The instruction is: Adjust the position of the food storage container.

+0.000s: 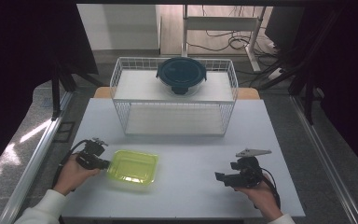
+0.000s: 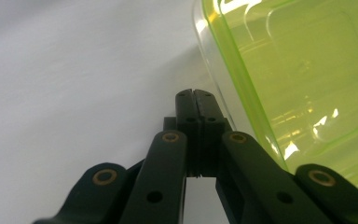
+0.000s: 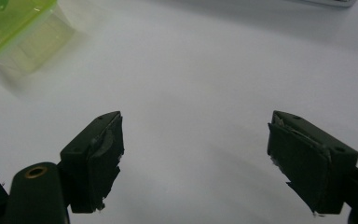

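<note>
A clear yellow-green plastic tub (image 1: 133, 166) lies on the white table (image 1: 191, 154) at the front left. My left gripper (image 1: 105, 164) is at the tub's left edge. In the left gripper view its jaws are pressed flat together with nothing between them; the left gripper (image 2: 196, 95) sits just beside the tub (image 2: 298, 74) rim, and I cannot tell whether it touches. My right gripper (image 1: 219, 176) rests low at the front right, pointing left. In the right gripper view the right gripper (image 3: 196, 128) is open wide over bare table, with the tub (image 3: 14, 23) far off at the upper left.
A white wire rack (image 1: 135, 119) with a shelf stands across the back middle of the table. A dark round lidded bowl (image 1: 182, 74) sits on top of it. A person's hands and pale sleeves come in from the bottom edge.
</note>
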